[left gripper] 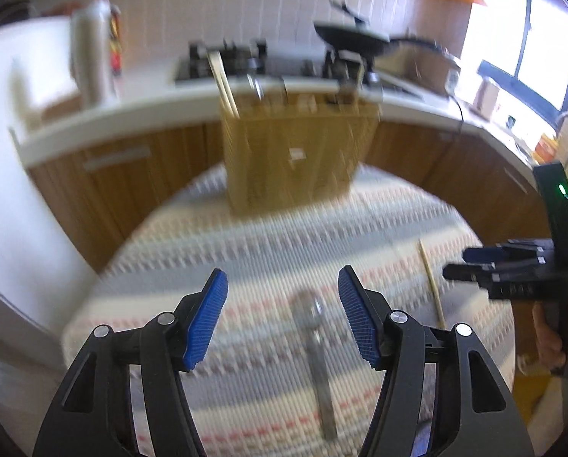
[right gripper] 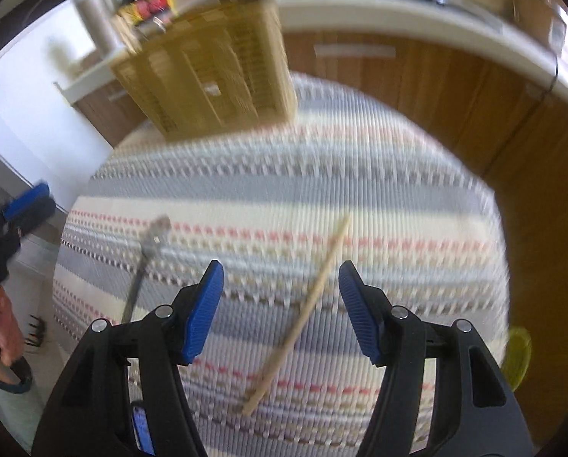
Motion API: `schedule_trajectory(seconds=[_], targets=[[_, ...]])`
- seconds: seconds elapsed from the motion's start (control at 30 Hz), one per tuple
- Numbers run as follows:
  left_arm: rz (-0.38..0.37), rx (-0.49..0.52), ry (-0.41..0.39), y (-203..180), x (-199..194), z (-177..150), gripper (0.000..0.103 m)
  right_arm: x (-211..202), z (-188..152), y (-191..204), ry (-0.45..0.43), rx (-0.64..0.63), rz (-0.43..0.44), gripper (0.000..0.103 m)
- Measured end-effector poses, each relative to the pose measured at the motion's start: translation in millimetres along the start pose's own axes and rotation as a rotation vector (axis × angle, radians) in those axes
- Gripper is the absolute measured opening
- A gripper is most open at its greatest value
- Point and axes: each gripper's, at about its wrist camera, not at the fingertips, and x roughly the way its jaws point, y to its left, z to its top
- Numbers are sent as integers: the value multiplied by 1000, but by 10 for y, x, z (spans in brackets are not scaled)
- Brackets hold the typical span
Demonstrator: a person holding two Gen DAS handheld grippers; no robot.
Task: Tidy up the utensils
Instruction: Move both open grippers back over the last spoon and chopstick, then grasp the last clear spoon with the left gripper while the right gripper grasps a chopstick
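A metal spoon (left gripper: pixel 316 346) lies on the striped cloth, between the fingers of my open left gripper (left gripper: pixel 282 285), which hangs above it. A single wooden chopstick (right gripper: pixel 303 312) lies on the cloth between the fingers of my open right gripper (right gripper: pixel 280 278). The spoon also shows in the right wrist view (right gripper: pixel 146 259), and the chopstick in the left wrist view (left gripper: pixel 432 285). A bamboo utensil holder (left gripper: pixel 291 152) stands at the table's far side with two chopsticks (left gripper: pixel 223 83) and other handles in it. Both views are blurred.
The round table has a striped cloth (right gripper: pixel 322 175). Behind it runs a kitchen counter (left gripper: pixel 131 114) with wooden cabinets, a stove with a pan (left gripper: pixel 352 38) and bottles. The right gripper shows at the right edge of the left wrist view (left gripper: pixel 512 270).
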Motion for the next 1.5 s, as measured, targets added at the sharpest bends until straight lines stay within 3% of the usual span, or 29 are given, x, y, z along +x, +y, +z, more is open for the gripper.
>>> schedule_trajectory(seconds=[0.17,0.3,0.47,0.67,0.8,1.1,1.17,1.5], targets=[[-54,22,156,43,315,-200,59,303,-52,-164,145,100,41,43],[-123,-7,259,91,532,-309,59,393,-50,-171,182,119,10,37],[-147,5,357,10,768,-405,58,544,20,-113,200,126,-16,33],[-110,10,379,-48,887,-352,48,699,90,25,223,97,-55,31],[-63,67,404,-197,968,-302,48,757,77,109,233,67,-79,29],[51,176,429,-471,1119,-266,42,821,4,341,237,-47,-176,15],[52,183,431,-506,1142,-251,39,828,-9,404,239,-55,-167,9],[62,189,420,-542,1080,-263,31,850,-14,337,233,-54,-123,5]])
